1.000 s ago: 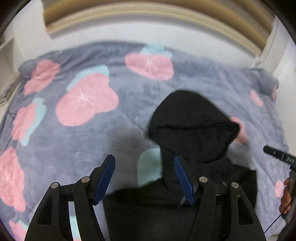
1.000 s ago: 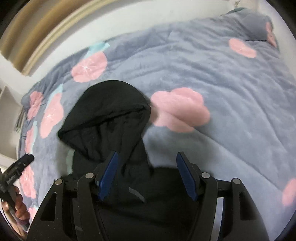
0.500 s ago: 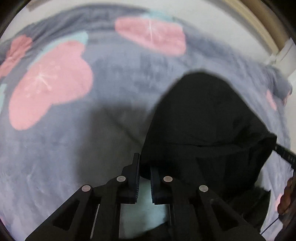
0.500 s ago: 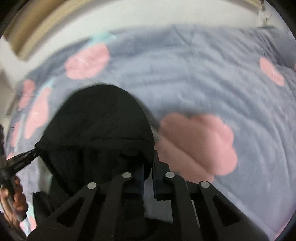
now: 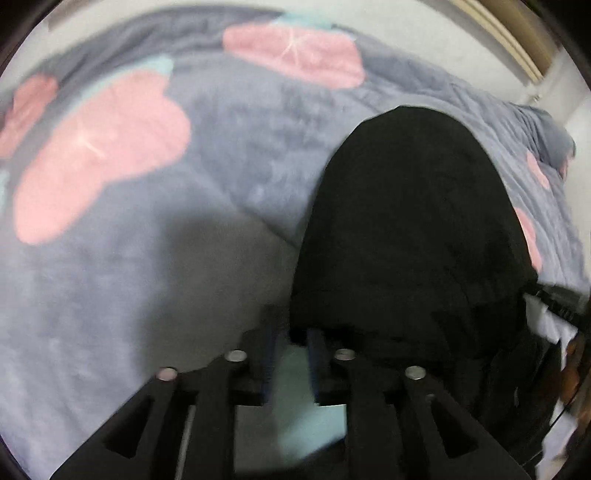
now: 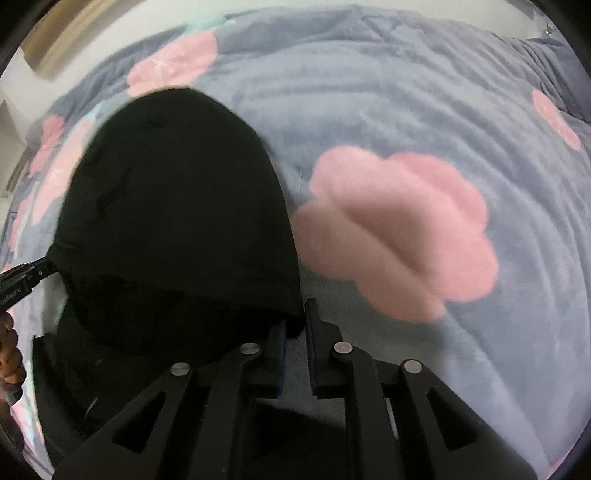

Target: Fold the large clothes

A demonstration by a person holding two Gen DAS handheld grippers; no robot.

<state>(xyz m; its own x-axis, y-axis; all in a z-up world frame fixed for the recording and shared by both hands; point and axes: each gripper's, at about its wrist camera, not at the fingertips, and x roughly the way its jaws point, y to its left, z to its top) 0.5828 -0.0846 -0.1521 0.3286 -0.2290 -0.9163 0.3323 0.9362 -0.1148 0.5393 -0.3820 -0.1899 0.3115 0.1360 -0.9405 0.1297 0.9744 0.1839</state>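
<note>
Grey fleece blanket (image 5: 229, 155) w/ pink flower print, white wall (image 5: 424, 33) behind.

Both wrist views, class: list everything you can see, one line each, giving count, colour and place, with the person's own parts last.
Hooded garment: one, black, on the blanket, its hood spread flat.
Blanket: one, grey-blue with pink flowers, under the garment.
Wall: one, white, behind the blanket.
Left gripper: one, black, fingers shut on the hood's left corner.
Right gripper: one, black, fingers shut on the hood's right corner.
Hand: one, left edge of the right wrist view.
</note>
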